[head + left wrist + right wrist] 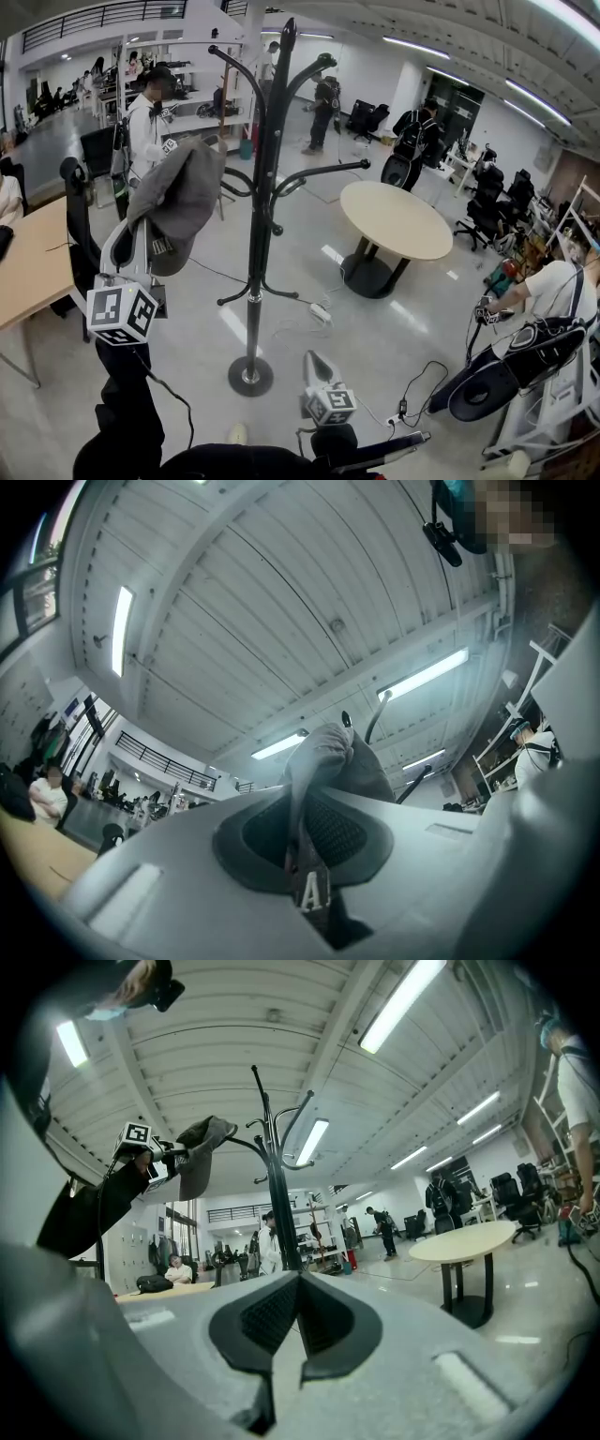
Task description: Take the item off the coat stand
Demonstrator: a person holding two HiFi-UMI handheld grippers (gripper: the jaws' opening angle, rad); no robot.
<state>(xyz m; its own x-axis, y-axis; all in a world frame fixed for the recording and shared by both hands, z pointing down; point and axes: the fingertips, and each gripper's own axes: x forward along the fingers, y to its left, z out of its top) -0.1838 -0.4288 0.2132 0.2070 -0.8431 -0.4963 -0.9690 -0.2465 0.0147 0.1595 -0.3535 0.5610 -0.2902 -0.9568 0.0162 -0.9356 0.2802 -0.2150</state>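
A black coat stand [262,187] rises in the middle of the floor, and it also shows in the right gripper view [277,1194]. A grey cap [178,202] hangs at the end of one of its left hooks. My left gripper [157,248] is shut on the cap's lower edge and points upward. In the left gripper view the cap [328,761] is pinched between the jaws of the left gripper [305,855], with a hook tip just behind its top. I cannot tell whether the cap still rests on the hook. My right gripper [314,361] is low near the stand's base, shut and empty [298,1312].
A round wooden table [394,220] stands right of the coat stand. A wooden desk [33,262] is at the left edge. Cables and a power strip [319,312] lie on the floor. A person with a black bag [506,375] is at the right.
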